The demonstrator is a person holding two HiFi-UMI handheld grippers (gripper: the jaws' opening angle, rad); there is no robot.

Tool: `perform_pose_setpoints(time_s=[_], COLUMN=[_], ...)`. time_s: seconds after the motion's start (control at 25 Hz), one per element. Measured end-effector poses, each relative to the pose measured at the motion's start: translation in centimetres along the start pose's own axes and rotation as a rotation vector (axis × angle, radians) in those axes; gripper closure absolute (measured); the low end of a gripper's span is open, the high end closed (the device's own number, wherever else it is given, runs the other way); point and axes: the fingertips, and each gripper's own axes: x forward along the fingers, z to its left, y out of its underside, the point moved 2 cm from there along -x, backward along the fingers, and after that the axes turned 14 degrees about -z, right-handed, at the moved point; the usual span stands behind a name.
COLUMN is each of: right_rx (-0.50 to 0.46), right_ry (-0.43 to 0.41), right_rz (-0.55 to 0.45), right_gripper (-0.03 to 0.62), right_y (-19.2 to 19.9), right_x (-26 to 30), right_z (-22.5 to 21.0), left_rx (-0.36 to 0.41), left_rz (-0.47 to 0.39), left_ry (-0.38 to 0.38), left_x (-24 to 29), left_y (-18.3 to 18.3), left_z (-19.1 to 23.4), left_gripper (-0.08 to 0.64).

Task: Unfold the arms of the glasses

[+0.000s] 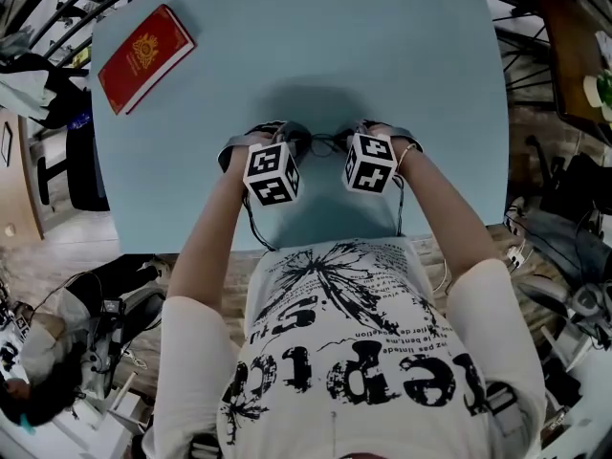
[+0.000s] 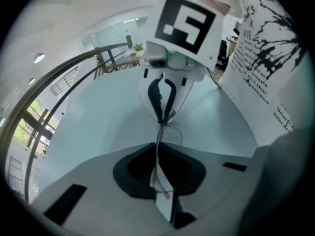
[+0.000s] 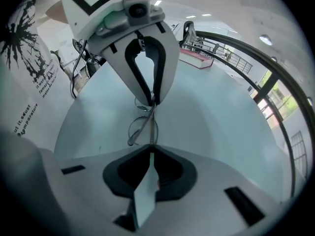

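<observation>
The left tongs are closed down to a thin slit, their dark pads pinching a thin metal arm of the glasses, which runs straight out from between the tips. The right tongs are likewise nearly shut, clamped on the wire frame at the opposite end. The glasses thus hang stretched between the two pairs of tongs, tips facing each other at close range, with one rounded lens showing just past the right tongs' tips. In the head view both tongs point steeply down over the pale blue counter, side by side and near the person's body, each marker cube tilted toward the camera; whether the glasses touch the counter cannot be told. A red booklet with a gold emblem lies flat on the counter well apart from the left tongs, beyond them and off to their outer side.
</observation>
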Motion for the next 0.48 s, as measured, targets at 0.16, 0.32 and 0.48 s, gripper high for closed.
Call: perform_pose_setpoints(time_s=[0.16, 0.32, 0.48], right_rx=[0.002, -0.006, -0.018], right_ry=[0.004, 0.011, 0.025], right_rz=[0.01, 0.021, 0.038], right_gripper=[0.554, 0.554, 0.554], right_y=[0.4, 0.5, 0.5], right_x=[-0.4, -0.6, -0.8], right_z=[-0.1, -0.1, 0.1], left_rx=[-0.04, -0.048, -0.046], left_rz=[-0.074, -0.103, -0.118], left_ry=[-0.031, -0.047, -0.057], left_x=[-1.3, -2.4, -3.4], left_y=[-0.6, -0.7, -0.9], left_z=[0.5, 0.4, 0.0], left_gripper=[0.534, 0.535, 0.535])
